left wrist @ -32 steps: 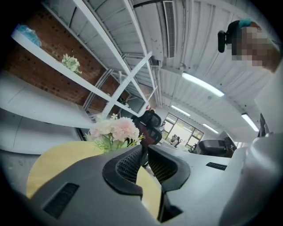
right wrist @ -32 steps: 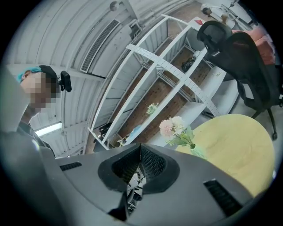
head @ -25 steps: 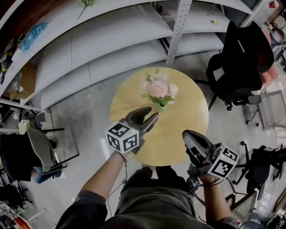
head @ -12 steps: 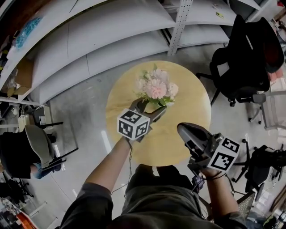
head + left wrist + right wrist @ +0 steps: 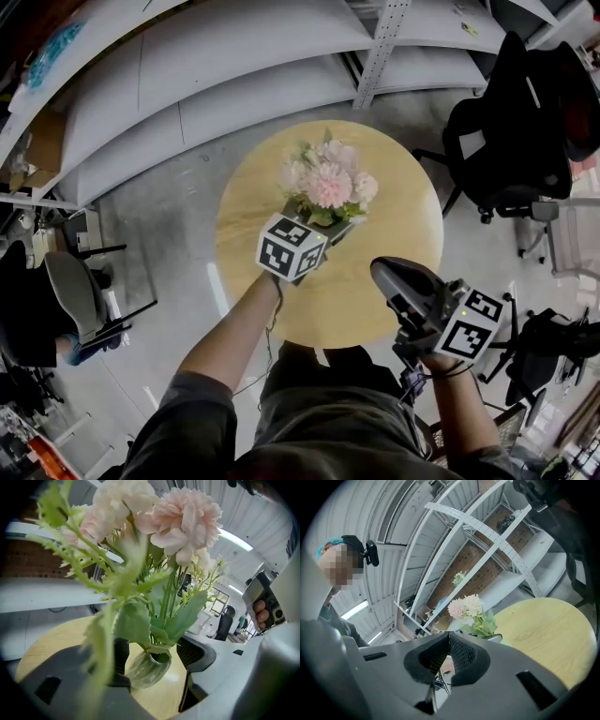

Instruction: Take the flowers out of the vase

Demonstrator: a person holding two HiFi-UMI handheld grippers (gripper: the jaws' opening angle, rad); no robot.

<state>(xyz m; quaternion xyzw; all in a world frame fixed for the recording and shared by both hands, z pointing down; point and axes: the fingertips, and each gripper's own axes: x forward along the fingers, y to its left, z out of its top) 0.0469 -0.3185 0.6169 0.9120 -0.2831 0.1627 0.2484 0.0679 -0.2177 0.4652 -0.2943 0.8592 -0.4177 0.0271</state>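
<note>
Workshop with metal shelving (image 5: 281, 75) and office chair (image 5: 511, 141).

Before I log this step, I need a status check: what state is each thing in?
flowers: upright in vase.
vase: upright on table, between left jaws.
left gripper: jaws opening around vase, not gripping.
right gripper: jaws shut, empty.

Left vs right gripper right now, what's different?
Jaws: the left gripper is opening, with the vase between its jaws; the right gripper is shut, empty. Place: the left gripper is in at the flowers; the right gripper hangs back at the table edge. Both carry a marker cube.
</note>
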